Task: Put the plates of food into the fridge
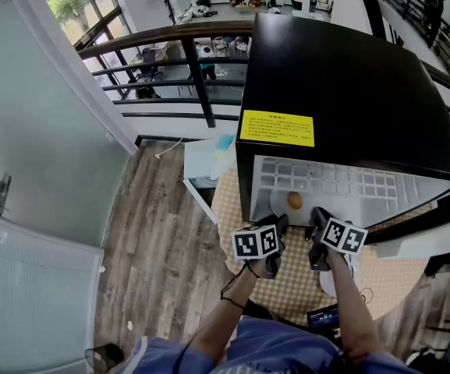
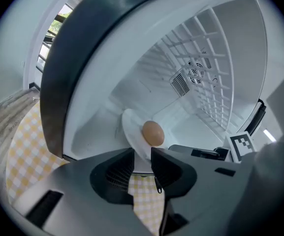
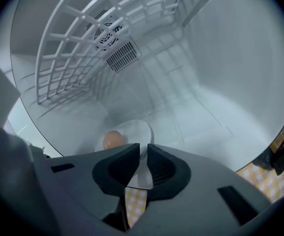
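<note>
Plate (image 1: pixel 281 206) with a brown egg (image 1: pixel 295 201) on the fridge (image 1: pixel 349 76) floor — near the front.
Left gripper (image 2: pixel 142 154) and right gripper (image 3: pixel 143 149) — jaws slightly parted, released, near rim between them.

1. Floor (image 1: pixel 158 240): grey-brown wood planks running alongside the left wall.
2. Left wall (image 1: pixel 53 131): plain, pale grey-green. A metal handle (image 1: pixel 1 195) is mounted on it; a white ribbed panel (image 1: pixel 30 287) stands lower down.
3. Window (image 1: pixel 84 6), upper left: green foliage outside, daylight coming in.
4. Dark railing (image 1: pixel 186 33) with horizontal bars edges the floor. Beyond it, a lower level with cluttered desks (image 1: pixel 209 53).
5. Small white side table (image 1: pixel 205 162) near the railing, just beside a yellow-and-white checked cloth (image 1: pixel 287 287).
6. Second railing (image 1: pixel 412 10), upper right, with people (image 1: pixel 434 6) standing by it.
</note>
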Available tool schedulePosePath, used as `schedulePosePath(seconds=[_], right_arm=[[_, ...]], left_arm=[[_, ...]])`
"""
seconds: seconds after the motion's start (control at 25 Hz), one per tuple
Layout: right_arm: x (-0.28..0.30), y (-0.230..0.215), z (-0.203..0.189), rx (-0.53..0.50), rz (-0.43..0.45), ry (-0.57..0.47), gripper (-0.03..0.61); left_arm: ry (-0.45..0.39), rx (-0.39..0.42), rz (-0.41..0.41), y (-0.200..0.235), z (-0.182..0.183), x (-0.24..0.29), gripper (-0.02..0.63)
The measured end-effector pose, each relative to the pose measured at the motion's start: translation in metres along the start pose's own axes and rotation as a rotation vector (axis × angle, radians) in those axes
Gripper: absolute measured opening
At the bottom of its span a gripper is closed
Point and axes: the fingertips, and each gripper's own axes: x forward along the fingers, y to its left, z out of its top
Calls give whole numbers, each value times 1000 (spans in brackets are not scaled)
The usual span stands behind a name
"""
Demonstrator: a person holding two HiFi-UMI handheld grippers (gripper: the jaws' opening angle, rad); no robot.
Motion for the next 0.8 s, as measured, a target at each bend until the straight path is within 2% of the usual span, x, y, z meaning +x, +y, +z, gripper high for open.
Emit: schedulePosePath(seconds=[0.12,0.24,0.32,0.48,0.8], right_arm=[[1,3,-1,-93,5,3,49],[2,8,-3,-172,7,13,75],[1,8,-4,-200,-12,16,137],[-4,4,1,-208,-40,1,160],[-31,22,-3,-199,54,-26,158]], left_arm=[[-9,19,21,-1,2,1,109],[-1,51,28,-9,5,3,232],[6,76,66,-10,6,3,272],[6,125,143,-3,10,-3,335],[-16,124,47,-20,10,-23,348]])
